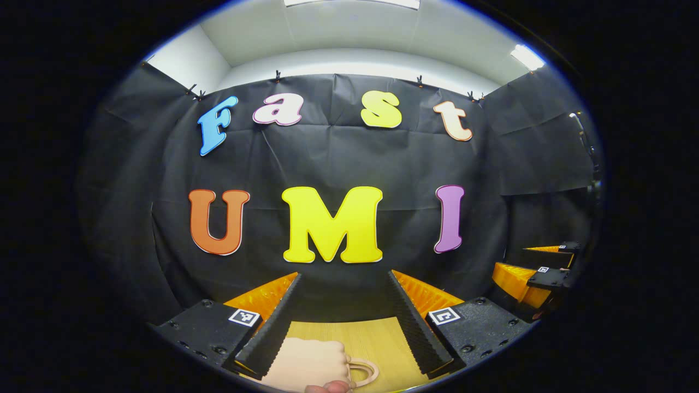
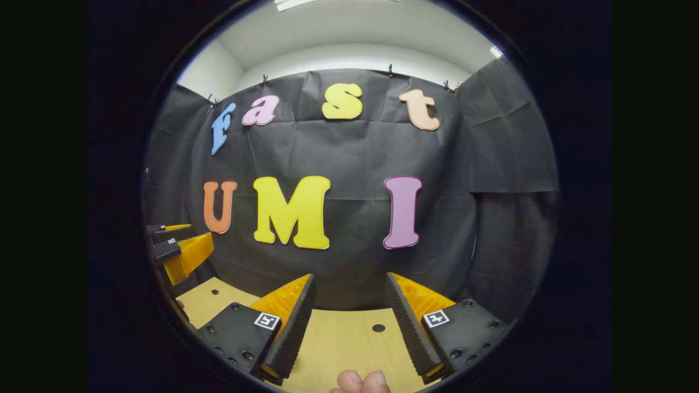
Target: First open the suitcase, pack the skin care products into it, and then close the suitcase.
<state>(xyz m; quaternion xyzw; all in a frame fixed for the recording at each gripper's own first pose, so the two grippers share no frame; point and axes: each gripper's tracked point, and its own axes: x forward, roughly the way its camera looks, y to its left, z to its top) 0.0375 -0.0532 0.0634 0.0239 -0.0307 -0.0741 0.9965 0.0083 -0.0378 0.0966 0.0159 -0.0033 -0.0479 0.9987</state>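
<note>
L tool [image 1: 344, 319]: fingers apart, held above wooden counter [image 1: 371, 338]; beige suitcase [image 1: 311, 363] w/ handle lies just below its tips. R tool [image 2: 349, 322]: fingers apart, over bare counter; L tool seen at far left.

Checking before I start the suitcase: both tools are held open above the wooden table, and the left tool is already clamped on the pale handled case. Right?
Not quite. In the left gripper view the left tool is open, and the pale handled case lies on the wooden table low between its fingers, ungripped. The right tool is open above the table too.
</note>
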